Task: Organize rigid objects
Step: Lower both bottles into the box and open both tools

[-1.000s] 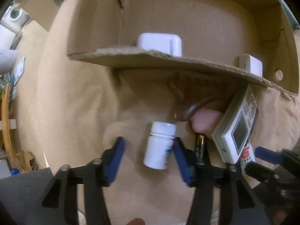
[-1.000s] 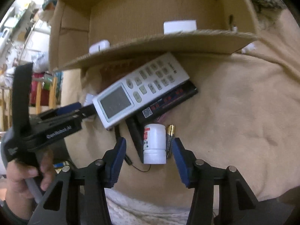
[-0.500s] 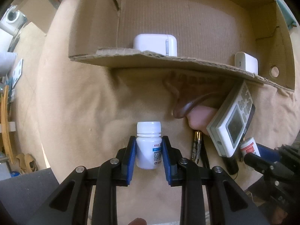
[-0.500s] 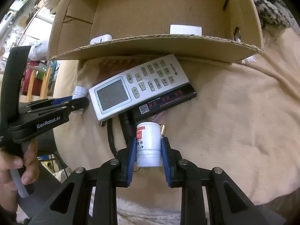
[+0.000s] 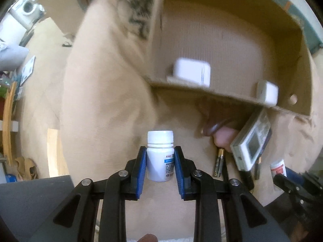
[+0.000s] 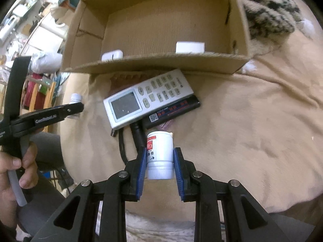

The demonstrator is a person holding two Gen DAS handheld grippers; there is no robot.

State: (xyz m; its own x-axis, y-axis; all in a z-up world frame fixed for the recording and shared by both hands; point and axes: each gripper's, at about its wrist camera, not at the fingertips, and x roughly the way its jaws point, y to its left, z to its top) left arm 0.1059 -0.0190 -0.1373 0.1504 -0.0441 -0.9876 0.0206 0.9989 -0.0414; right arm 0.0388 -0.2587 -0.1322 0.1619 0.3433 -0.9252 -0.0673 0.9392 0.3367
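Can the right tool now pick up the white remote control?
Probably not: the right tool is shut on a red-label bottle. The remote lies uncovered ahead.

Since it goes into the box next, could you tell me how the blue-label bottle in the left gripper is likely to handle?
The bottle looks like rigid plastic, so it should hold shape between the left gripper's pads. It is small, probably light. Its smooth round wall might slip or twist, and once laid in the box it could roll.

A white washing machine (image 5: 27, 10) stands far left of the tan blanket (image 5: 105, 104); below it, a wooden chair (image 5: 8, 117) and pale floor.
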